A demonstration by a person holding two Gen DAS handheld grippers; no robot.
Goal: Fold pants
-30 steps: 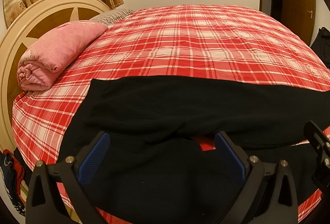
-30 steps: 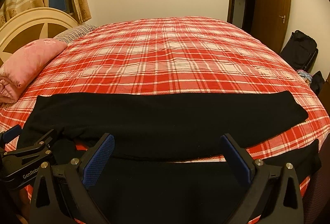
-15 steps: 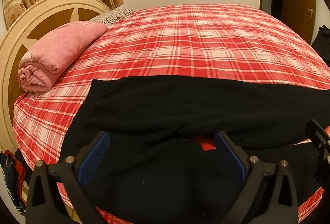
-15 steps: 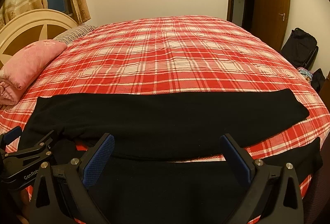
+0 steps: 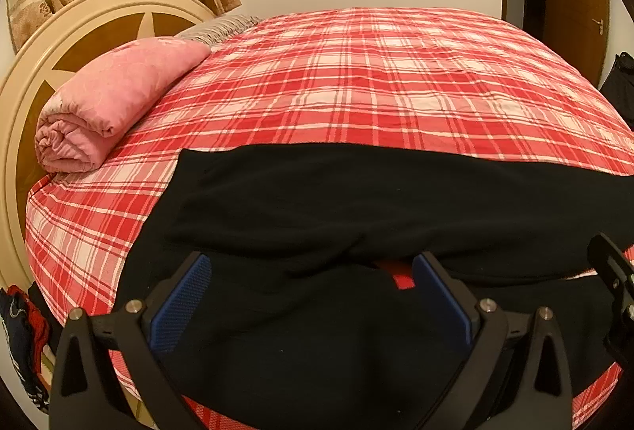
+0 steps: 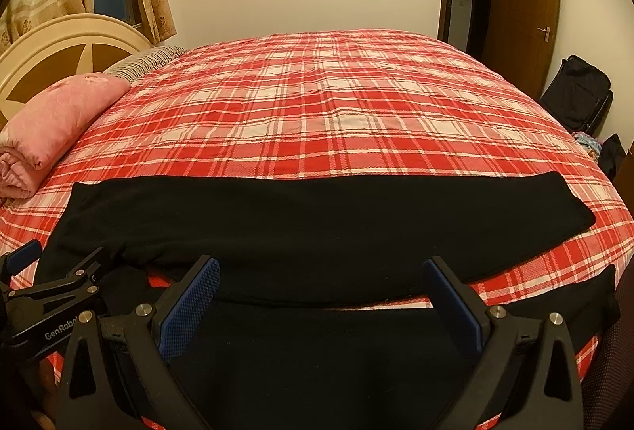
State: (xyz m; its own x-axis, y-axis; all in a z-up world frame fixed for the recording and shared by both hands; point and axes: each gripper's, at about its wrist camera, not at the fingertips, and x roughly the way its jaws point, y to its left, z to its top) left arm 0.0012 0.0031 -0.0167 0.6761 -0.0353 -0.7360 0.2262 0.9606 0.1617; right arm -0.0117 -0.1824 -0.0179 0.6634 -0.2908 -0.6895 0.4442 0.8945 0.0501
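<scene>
Pants (image 6: 317,224): I see them spread black across the near edge of the bed (image 6: 337,105), one leg running flat to the right, the other leg lying nearer me under both tools.
Left tool (image 5: 309,295): I hold it with its blue pads wide apart, nothing between them; it hangs just above the waist end of the pants, and a small patch of red sheet shows by its right pad.
Right tool (image 6: 321,295): likewise spread, gripping nothing, poised over the mid part of the nearer leg, with the far leg just ahead of its tips.
Left wrist view only: the left edge of the pants and a heap of clothes (image 5: 23,343) beside the bed.
Right wrist view only: the far leg's cuff end at right, a black bag (image 6: 574,97) by the door (image 6: 523,14), and the left tool's body at lower left.
Both views: a rolled pink quilt (image 5: 115,101) by the headboard (image 5: 79,29), well apart from the pants.
</scene>
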